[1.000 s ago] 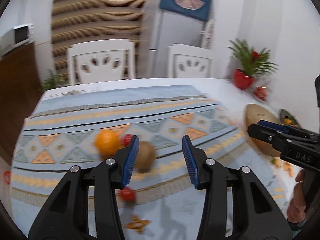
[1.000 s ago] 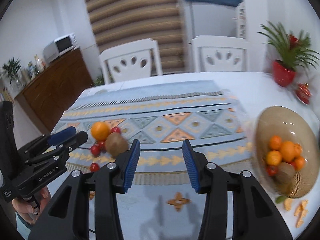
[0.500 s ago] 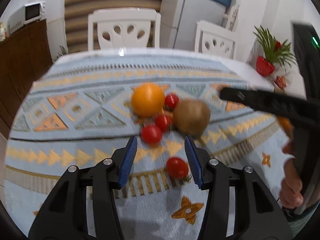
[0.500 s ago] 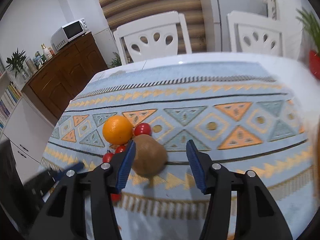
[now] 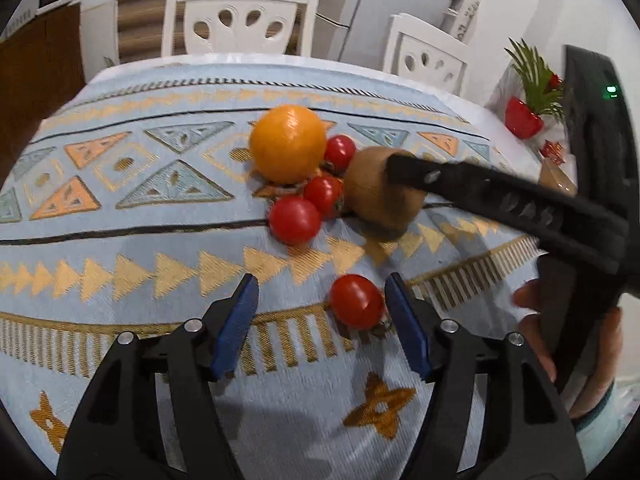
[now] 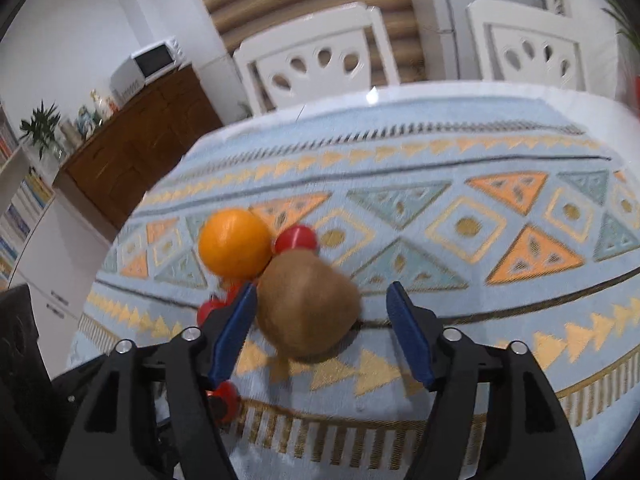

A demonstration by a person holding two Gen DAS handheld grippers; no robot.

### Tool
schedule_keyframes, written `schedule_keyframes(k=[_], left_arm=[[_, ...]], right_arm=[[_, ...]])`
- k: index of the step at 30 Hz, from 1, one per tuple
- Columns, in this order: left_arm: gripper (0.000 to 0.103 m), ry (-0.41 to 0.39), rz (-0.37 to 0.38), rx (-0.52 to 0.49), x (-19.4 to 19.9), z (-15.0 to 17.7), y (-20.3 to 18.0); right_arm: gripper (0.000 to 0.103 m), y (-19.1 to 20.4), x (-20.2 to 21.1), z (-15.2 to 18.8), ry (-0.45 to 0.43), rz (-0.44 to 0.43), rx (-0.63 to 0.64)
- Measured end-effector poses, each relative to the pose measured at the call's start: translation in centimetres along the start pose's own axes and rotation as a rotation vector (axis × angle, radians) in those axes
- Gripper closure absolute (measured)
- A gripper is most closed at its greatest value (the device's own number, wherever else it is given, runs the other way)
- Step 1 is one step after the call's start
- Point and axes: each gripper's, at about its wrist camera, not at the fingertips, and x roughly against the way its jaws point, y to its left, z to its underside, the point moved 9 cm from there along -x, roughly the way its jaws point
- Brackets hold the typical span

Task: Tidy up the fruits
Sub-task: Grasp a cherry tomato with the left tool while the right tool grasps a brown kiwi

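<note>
Nearest the left claw (image 5: 320, 316), which is spread wide, a lone cherry tomato (image 5: 356, 301) is seen on the counter's patterned cloth (image 5: 120, 248), close beside the right-hand pad. If closed off-centre, it could be nudged and rolled away. Beyond it, the right claw (image 6: 320, 312), also wide, straddles the kiwi (image 6: 306, 306); contact with one pad appears likely, though blur prevents certainty. Closing could disturb the touching orange (image 6: 234, 242) and tomatoes. Only the left view shows the person's hand (image 5: 576, 356).

I have brought my left gripper (image 5: 320, 312) down around the nearest small red tomato (image 5: 355, 301) and my right gripper (image 6: 322, 312) around the brown fuzzy kiwi (image 6: 306, 306)
</note>
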Motion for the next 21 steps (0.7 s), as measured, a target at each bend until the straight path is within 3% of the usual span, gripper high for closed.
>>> schedule_keyframes(k=[4, 18, 21], left_arm=[[0.037, 0.024, -0.004, -0.052, -0.4, 0.6, -0.9], [0.039, 0.029, -0.033, -0.089, -0.6, 0.8, -1.8], [0.046, 0.028, -0.046, -0.104, -0.7, 0.9, -2.1]], right_arm=[[0.033, 0.5, -0.4, 0.1, 0.005, -0.001, 0.019], [0.033, 0.0, -1.4, 0.7, 0.043, -0.025, -0.020], [0.033, 0.4, -1.7, 0.8, 0.050, -0.009, 0.004]])
